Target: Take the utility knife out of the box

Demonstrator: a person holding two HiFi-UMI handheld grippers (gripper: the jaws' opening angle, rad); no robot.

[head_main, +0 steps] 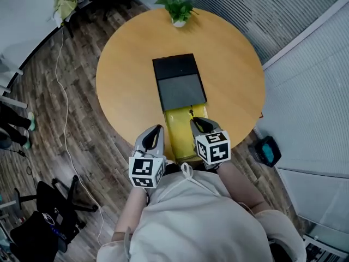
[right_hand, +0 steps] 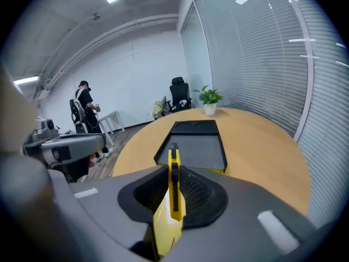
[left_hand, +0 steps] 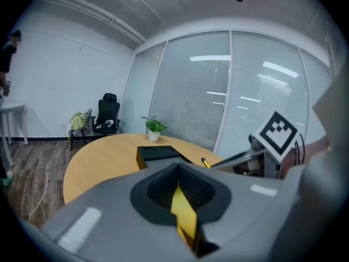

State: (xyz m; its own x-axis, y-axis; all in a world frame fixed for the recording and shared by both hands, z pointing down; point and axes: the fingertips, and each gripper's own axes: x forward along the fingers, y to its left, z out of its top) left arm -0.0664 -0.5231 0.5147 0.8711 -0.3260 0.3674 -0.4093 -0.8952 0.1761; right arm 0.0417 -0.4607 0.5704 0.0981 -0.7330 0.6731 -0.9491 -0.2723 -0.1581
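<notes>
- So, my right gripper (head_main: pixel 200 125) is clamped on the utility knife (right_hand: pixel 173 184). Its own view shows the yellow body pinched between the two ribbed pads, black slider strip facing up.
- The knife's long axis runs straight along the line the gripper points, tip away from me and towards the box (head_main: pixel 174 67). In the head view the dark tip pokes out just past the jaws, over the near end of the box.
- The box lies ahead of and below those jaws on the round table (head_main: pixel 131 75), lengthwise from me. It has a black half at the far end, a grey foam bed (head_main: pixel 182 91) in the middle and a yellow section (head_main: pixel 182 138) nearest me. I see nothing lying on the foam, so I judge the knife is already out of its seat.
- My left gripper (head_main: pixel 154 135) is closed too, on a thin yellow piece (left_hand: pixel 184 214) standing edge-on between its pads. I take it for part of the box's yellow end, but I cannot tell for sure.
- The two grippers sit side by side at the near edge of the table, the yellow section between them. The right one is the only one on the knife.
- What the next move turns on, as I read it, is that the knife points at the box. Carrying it clear means drawing back or out to my right, onto bare tabletop, not forward.
- One risk is that the grip sits towards the rear of the handle, so the long front end could swing if I turn the wrist quickly.
</notes>
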